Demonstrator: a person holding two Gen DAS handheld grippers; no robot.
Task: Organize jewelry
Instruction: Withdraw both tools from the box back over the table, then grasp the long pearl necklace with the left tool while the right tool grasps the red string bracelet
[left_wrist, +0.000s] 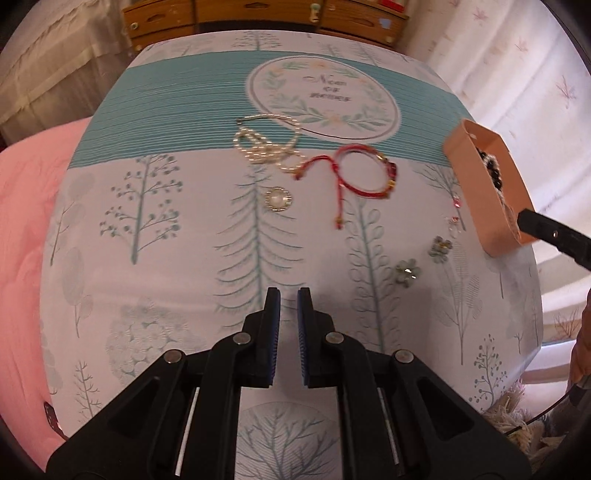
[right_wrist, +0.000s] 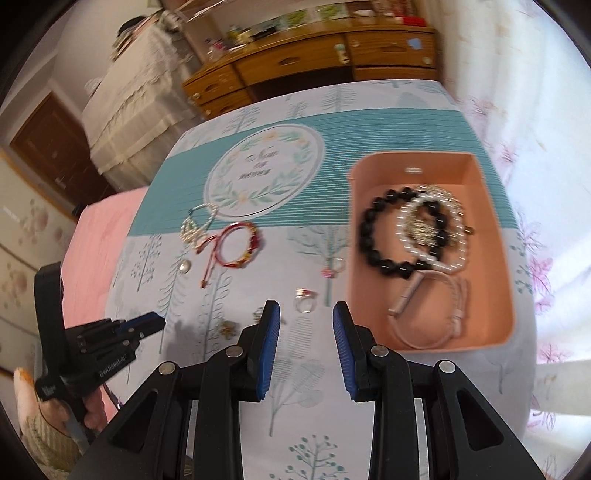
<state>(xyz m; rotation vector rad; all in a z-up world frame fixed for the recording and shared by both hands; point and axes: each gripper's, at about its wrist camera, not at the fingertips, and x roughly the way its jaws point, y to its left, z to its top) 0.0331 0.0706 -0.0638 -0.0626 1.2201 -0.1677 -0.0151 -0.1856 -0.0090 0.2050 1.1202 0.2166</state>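
A pink box (right_wrist: 491, 325) at the right holds a black bead bracelet (right_wrist: 373, 236), a pearl bracelet (right_wrist: 428, 254), a gold chain and a pink band (right_wrist: 410, 332). On the cloth lie a pearl necklace (left_wrist: 258, 144), a red cord bracelet (left_wrist: 362, 173), a round pearl brooch (left_wrist: 276, 199), two flower earrings (left_wrist: 406, 273) and two rings (right_wrist: 306, 301). My left gripper (left_wrist: 289, 295) hovers over the cloth near the front, jaws a narrow gap apart, empty. My right gripper (right_wrist: 306, 314) is open and empty above a ring, left of the box.
The table wears a white and teal tree-print cloth (left_wrist: 184, 258). A pink bedspread (left_wrist: 22, 221) lies to the left. A wooden drawer unit (right_wrist: 295, 66) stands behind the table. Curtains hang at the right.
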